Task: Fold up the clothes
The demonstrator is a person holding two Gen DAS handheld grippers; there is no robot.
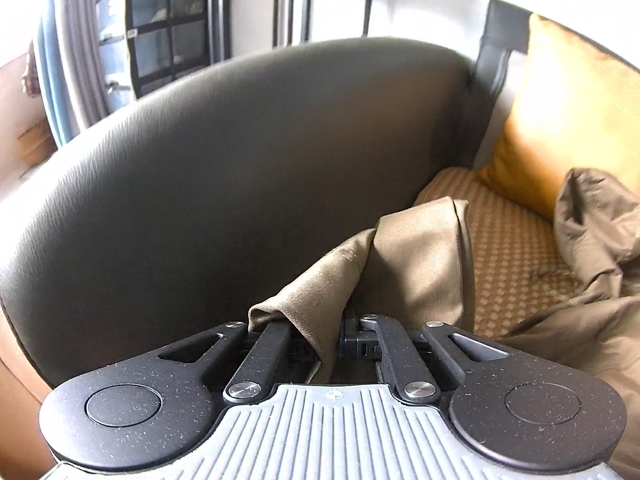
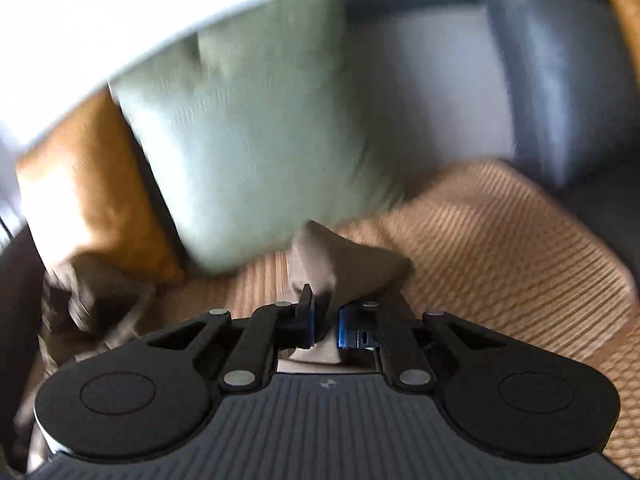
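A khaki-brown garment (image 1: 416, 264) rises in a peaked fold from my left gripper (image 1: 328, 336), which is shut on it, its fingertips buried under the cloth. More of that garment (image 1: 592, 312) lies crumpled on the woven sofa seat (image 1: 508, 264) to the right. In the blurred right wrist view, my right gripper (image 2: 326, 320) is shut on a corner of the brown garment (image 2: 340, 264), held just above the seat (image 2: 500, 240). A further bunch of brown cloth (image 2: 96, 292) shows at the lower left.
A dark leather sofa armrest (image 1: 224, 168) fills the space ahead of my left gripper. A mustard cushion (image 1: 560, 120) leans at the sofa's back. A pale green cushion (image 2: 256, 140) and a mustard cushion (image 2: 80, 200) stand ahead of my right gripper. Black shelving (image 1: 168, 24) stands beyond the sofa.
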